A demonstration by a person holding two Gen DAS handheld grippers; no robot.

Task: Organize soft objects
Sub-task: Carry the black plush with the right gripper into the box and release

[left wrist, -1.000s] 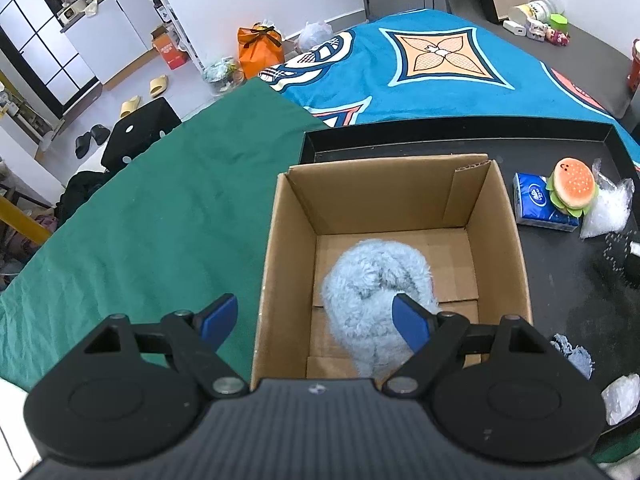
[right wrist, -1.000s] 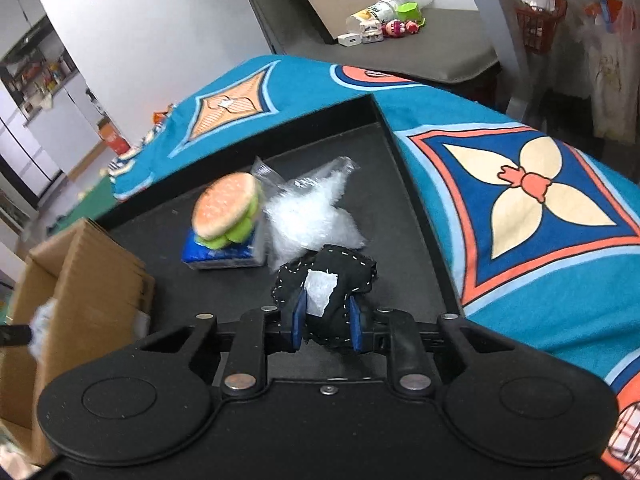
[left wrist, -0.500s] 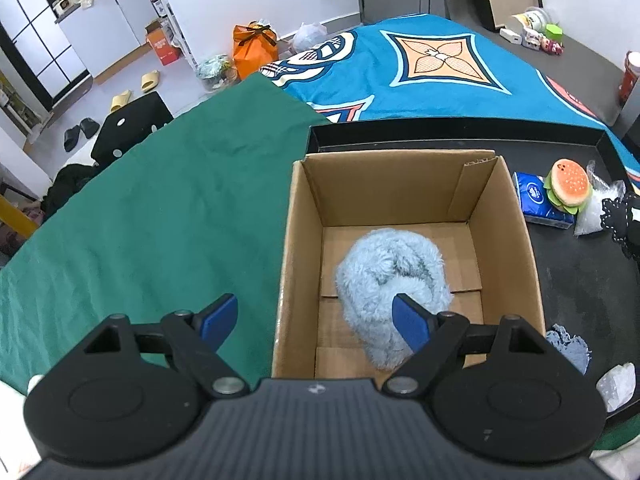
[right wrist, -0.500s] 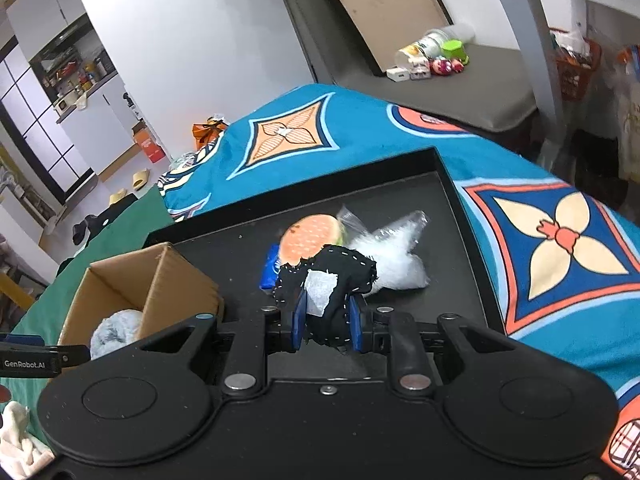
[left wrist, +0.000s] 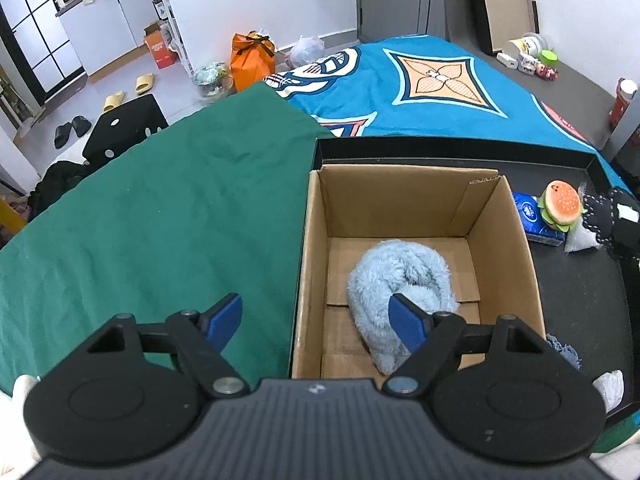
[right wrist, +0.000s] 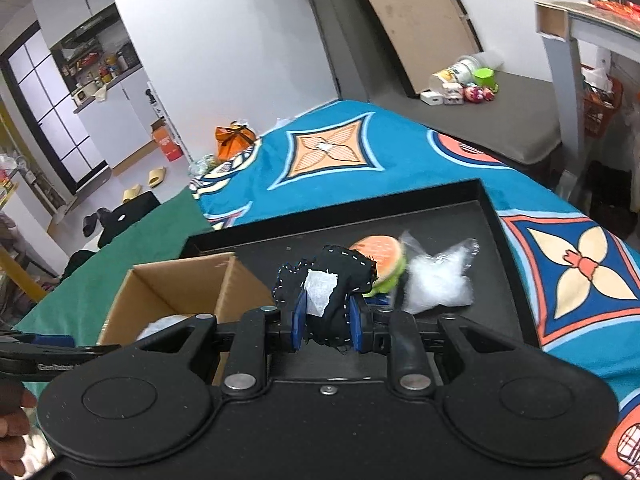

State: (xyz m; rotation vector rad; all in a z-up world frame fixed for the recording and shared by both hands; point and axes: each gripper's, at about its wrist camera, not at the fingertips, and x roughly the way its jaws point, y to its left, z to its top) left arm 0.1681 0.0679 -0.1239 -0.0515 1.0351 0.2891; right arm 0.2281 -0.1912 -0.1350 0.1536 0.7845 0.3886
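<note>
The left gripper [left wrist: 316, 320] is held with its blue pads spread wide apart and nothing between them, one pad over the green cloth [left wrist: 160, 216] and the other over the near part of the cardboard box [left wrist: 404, 184]. Inside the box a fluffy light-blue plush [left wrist: 400, 276] lies on the floor toward the near wall, and bare cardboard floor is seen behind it up to the far wall. The box stands at the left end of the black tray [left wrist: 576, 280], its left wall just beside the tray's left rim. To the right of the box, open tray floor is seen in the near half; further back a burger plush [left wrist: 560, 206] rests on a blue tissue pack [left wrist: 534, 220], with a clear plastic bag [right wrist: 440, 280] just beside it. The right gripper [right wrist: 326, 316] is clamped on a black fabric piece with white stitching [right wrist: 332, 280], held in the air above the tray, just right of the box's right wall. Compared with half a second earlier, the black piece has been carried higher and closer to the box, so that it now overlaps the burger in the right wrist view, and the left gripper has been drawn back slightly with its pads kept apart. Beyond the tray's far rim a blue patterned blanket [right wrist: 332, 152] is spread.
</note>
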